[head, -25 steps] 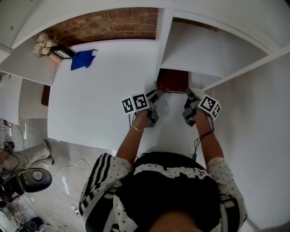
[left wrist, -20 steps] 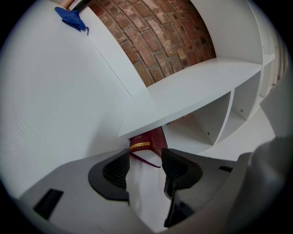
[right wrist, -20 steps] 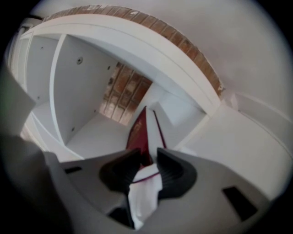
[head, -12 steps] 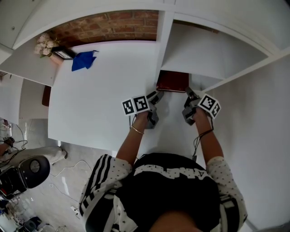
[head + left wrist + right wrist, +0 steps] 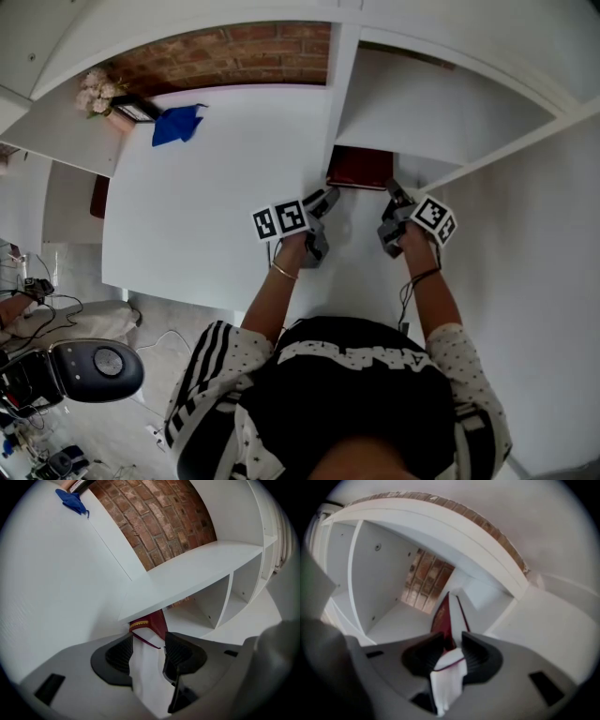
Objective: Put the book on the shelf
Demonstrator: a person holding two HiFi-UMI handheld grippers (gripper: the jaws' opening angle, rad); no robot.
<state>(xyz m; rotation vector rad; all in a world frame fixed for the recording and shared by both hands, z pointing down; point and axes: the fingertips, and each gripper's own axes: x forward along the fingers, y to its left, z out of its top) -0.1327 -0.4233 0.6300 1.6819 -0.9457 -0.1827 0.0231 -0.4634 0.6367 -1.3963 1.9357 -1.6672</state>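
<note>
- Book (image 5: pixel 359 169): dark red and lying flat at the mouth of the shelf compartment, 12 o'clock from both hands. Its far part is under the shelf board (image 5: pixel 441 108); the near edge is out over the white worktop (image 5: pixel 206 216).
- Right claw (image 5: pixel 451 651): clamped across the book's thickness at the near right corner, with the pages visible between the pads.
- Left claw (image 5: pixel 147 648): jaws wide apart, gripping nothing. The book's near left corner sits at its tips and looks to be touching one pad.
- Step in hand, as I judge it: sliding the book home.
- To do it well: push straight toward 12 o'clock with the book level. Use the left claw as a guide so the spine side clears the upright divider (image 5: pixel 336 103).
- Release only once the near edge is inside, then draw back toward 6 o'clock without dragging the book.
</note>
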